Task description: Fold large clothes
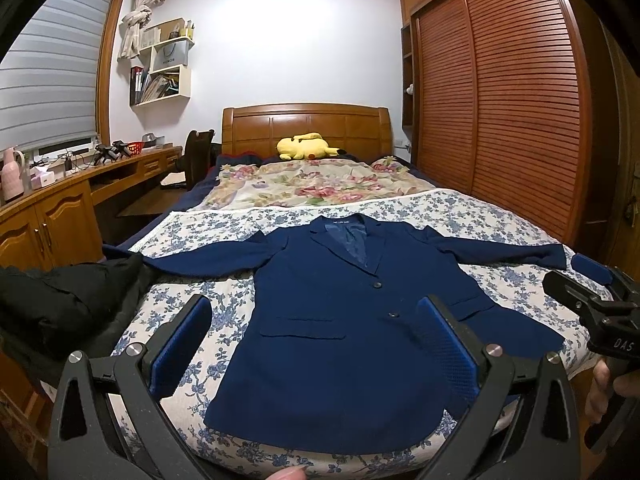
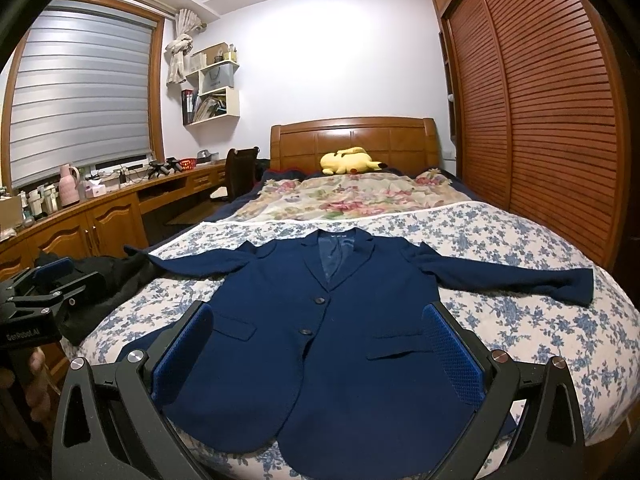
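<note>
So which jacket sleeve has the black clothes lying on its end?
The blazer's sleeve stretched toward the desk side; its cuff disappears under the black garment. The other sleeve, toward the wardrobe, lies bare on the flowered bedspread.

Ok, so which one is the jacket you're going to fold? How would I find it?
Find the wooden bed with its blue-flowered white cover. At its near end lies the navy blue two-button blazer, flat, front up, both sleeves spread wide. The crumpled black garment beside its sleeve is bunched up, and the yellow plush toy sits far off by the headboard.
</note>
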Motion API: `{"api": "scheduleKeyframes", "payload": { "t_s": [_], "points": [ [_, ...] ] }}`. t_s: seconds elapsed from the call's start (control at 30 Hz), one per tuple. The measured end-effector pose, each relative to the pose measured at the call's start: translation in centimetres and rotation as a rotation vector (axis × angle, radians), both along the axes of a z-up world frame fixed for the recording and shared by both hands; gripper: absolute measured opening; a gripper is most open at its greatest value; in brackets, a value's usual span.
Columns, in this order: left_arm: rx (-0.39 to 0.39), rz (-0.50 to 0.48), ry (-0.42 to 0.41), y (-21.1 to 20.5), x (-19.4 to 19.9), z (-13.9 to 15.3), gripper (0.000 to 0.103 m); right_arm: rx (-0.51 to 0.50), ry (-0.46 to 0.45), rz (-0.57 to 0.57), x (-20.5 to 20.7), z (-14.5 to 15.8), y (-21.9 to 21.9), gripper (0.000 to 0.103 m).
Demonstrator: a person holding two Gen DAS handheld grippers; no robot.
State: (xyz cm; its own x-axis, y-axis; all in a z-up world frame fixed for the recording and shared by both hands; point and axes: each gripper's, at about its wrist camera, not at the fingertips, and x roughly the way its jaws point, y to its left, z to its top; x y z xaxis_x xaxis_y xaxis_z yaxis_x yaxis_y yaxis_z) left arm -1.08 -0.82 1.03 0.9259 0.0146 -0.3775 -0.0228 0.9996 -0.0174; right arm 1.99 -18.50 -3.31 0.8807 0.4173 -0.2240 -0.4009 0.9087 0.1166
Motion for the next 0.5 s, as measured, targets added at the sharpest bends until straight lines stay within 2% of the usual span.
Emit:
{"api": "scheduleKeyframes", "payload": {
  "t_s": [0.5],
  "points": [
    [0.001, 0.001, -0.003, -0.13, -0.04, 0.13, 0.103, 0.002, -0.007, -0.002, -0.06, -0.1, -0.02, 0.103]
  ]
}}
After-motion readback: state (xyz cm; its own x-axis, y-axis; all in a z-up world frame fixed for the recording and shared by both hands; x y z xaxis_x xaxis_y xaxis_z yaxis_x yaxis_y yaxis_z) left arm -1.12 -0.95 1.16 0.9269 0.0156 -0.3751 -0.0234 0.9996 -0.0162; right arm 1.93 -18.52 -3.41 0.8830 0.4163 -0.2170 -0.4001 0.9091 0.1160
